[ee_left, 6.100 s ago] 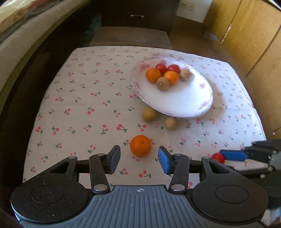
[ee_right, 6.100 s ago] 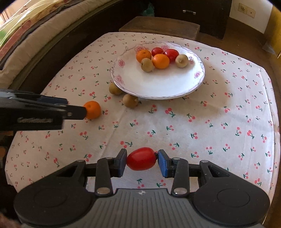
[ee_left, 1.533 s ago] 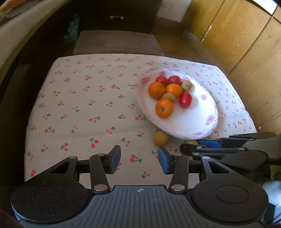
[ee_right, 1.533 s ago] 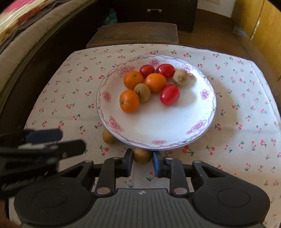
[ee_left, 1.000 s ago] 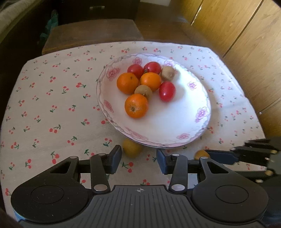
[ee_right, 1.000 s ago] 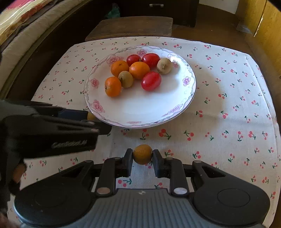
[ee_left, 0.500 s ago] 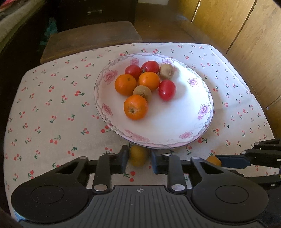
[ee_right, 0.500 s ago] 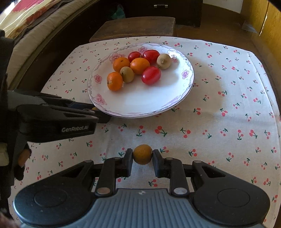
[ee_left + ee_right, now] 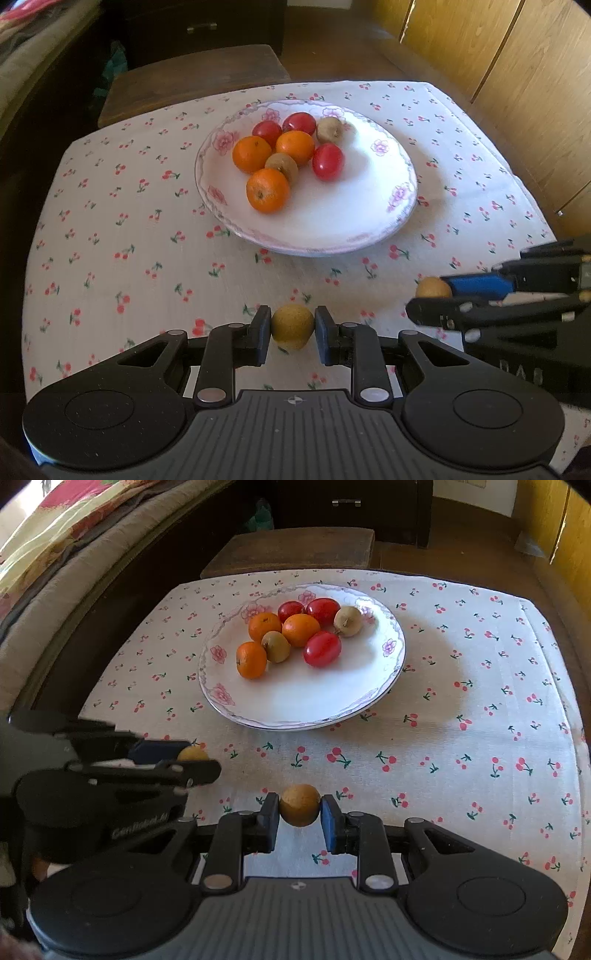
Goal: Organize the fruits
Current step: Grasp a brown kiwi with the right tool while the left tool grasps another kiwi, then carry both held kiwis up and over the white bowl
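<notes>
Both grippers carry the last loose fruits toward the plate.
The cherry-print cloth (image 9: pixel 110 221) is soft and matte; the glossy floral plate (image 9: pixel 391 206) holds oranges, tomatoes and kiwis. Left gripper (image 9: pixel 292 326) clamps a round yellow-brown fruit (image 9: pixel 292 325); right gripper (image 9: pixel 299 806) pinches a rough brown fruit (image 9: pixel 299 805). Next: lift over the rim, release gently.

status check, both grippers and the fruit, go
Left gripper and right gripper each shut on a brown fruit. Plate holds eight. Path clear.
</notes>
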### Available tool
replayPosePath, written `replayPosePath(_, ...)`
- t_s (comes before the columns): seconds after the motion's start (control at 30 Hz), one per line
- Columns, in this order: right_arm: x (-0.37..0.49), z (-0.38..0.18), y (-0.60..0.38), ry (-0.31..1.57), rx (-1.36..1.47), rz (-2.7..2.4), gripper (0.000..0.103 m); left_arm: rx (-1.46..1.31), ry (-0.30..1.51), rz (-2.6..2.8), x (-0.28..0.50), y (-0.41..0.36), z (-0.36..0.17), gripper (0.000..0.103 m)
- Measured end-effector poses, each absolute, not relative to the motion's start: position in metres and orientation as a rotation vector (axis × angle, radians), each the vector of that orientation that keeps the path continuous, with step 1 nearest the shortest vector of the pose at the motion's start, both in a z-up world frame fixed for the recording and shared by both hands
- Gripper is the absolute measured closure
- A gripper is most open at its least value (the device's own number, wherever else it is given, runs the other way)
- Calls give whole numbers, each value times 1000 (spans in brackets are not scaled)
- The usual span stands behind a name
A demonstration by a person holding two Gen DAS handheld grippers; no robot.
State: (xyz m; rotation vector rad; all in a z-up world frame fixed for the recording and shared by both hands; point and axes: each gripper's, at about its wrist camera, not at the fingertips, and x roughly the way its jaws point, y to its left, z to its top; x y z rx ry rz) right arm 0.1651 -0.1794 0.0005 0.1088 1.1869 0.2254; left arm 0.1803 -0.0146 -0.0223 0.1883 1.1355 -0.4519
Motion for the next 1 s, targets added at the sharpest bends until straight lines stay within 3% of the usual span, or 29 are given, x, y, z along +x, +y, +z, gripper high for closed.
replayPosePath(0.4,156,10,-188,1181,73,222,77,186,1125,-450,159,-28,-12,70)
replayPosePath(1.0,191,28,-191,1125,49,224,77,111,1084,-382,188,-35,7,70)
